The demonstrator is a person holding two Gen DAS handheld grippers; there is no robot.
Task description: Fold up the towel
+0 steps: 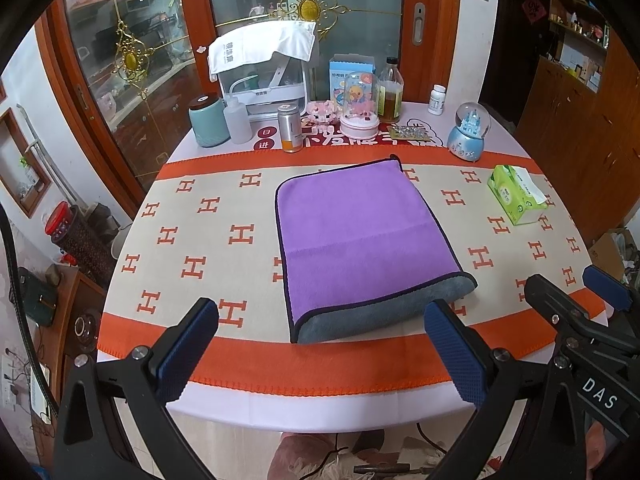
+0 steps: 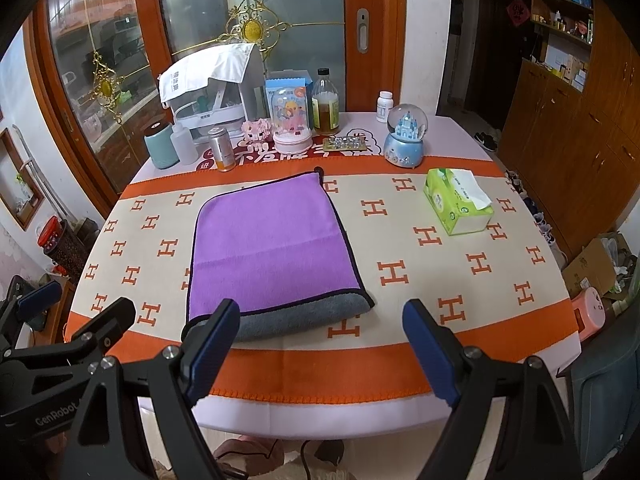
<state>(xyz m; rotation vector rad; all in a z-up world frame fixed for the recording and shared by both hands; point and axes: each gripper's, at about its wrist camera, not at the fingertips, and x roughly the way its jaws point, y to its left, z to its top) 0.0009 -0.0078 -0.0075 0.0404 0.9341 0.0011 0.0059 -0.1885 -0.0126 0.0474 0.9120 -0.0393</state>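
A purple towel (image 1: 352, 236) with a grey underside and dark trim lies folded on the table (image 1: 224, 404), its grey lower layer showing along the near edge. It also shows in the right wrist view (image 2: 272, 248). My left gripper (image 1: 320, 352) is open and empty, held near the table's front edge, in front of the towel. My right gripper (image 2: 320, 352) is open and empty, in front of the towel's near right corner. Each gripper appears at the edge of the other's view.
A green tissue box (image 1: 516, 194) sits right of the towel. Along the back stand a teal canister (image 1: 208, 120), squeeze bottle, metal can (image 1: 289, 128), domed duck toy (image 1: 359, 104), oil bottle, pill bottle and blue snow globe (image 1: 468, 132). An H-patterned cloth (image 1: 200, 224) covers the table.
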